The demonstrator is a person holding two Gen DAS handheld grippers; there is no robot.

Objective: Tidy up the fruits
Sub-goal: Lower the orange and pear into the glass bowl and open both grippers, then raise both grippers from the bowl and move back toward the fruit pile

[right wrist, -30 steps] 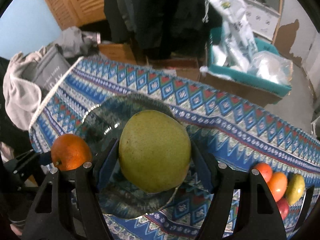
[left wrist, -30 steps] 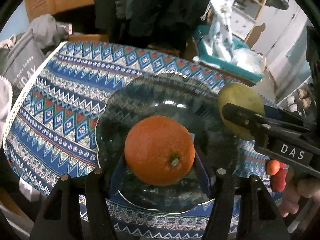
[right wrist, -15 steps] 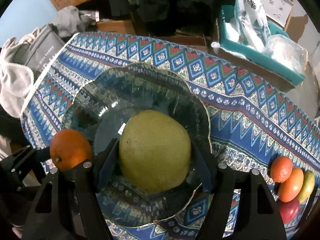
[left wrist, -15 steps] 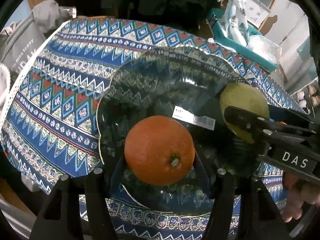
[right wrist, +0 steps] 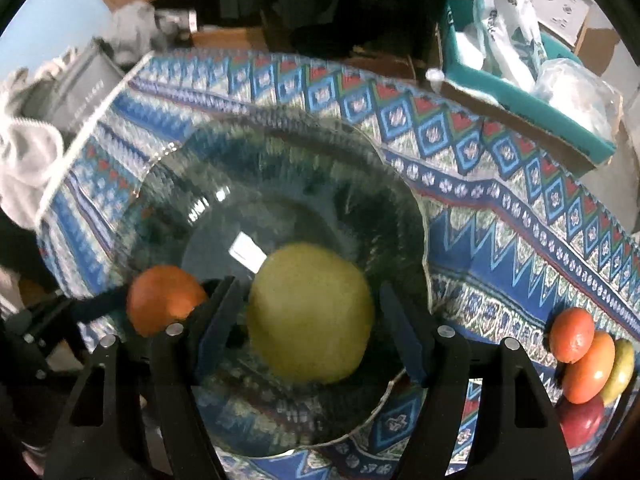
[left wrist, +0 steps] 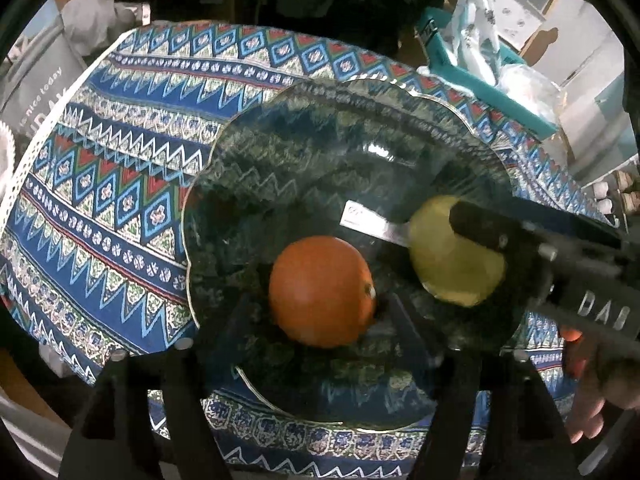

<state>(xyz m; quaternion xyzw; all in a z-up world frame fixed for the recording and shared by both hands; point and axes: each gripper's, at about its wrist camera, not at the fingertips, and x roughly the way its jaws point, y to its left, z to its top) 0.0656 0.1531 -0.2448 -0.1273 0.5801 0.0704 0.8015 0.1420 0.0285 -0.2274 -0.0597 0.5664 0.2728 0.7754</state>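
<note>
On the left, the bench is covered by a cloth (left wrist: pixel 120 184) with blue, red and white zigzags. A big glass plate (left wrist: pixel 320 120) sits on the cloth, and the pattern shows through it.

The left claw (left wrist: pixel 320 320) is low over the near part of the plate. Its two fingers (left wrist: pixel 240 320) stand wide, one on each side of the orange (left wrist: pixel 320 290). In the left view there is a gap between each finger and the orange, so the claw is not squeezing it. The orange looks to be resting on the plate. A white label (left wrist: pixel 360 216) shows on the glass just behind the orange.

Just to the right of the orange is a yellow-green fruit (right wrist: pixel 310 316), round and bigger than the orange. The right claw (right wrist: pixel 310 332) is around it, and its blue fingers (right wrist: pixel 404 340) are spread with a little space on both sides. This fruit is also on the plate. The two fruits are close, but I cannot tell if they touch.

Far right, off the plate, a small pile of fruit (right wrist: pixel 584 364) lies on the cloth: red, orange and yellow-green ones, touching each other.
</note>
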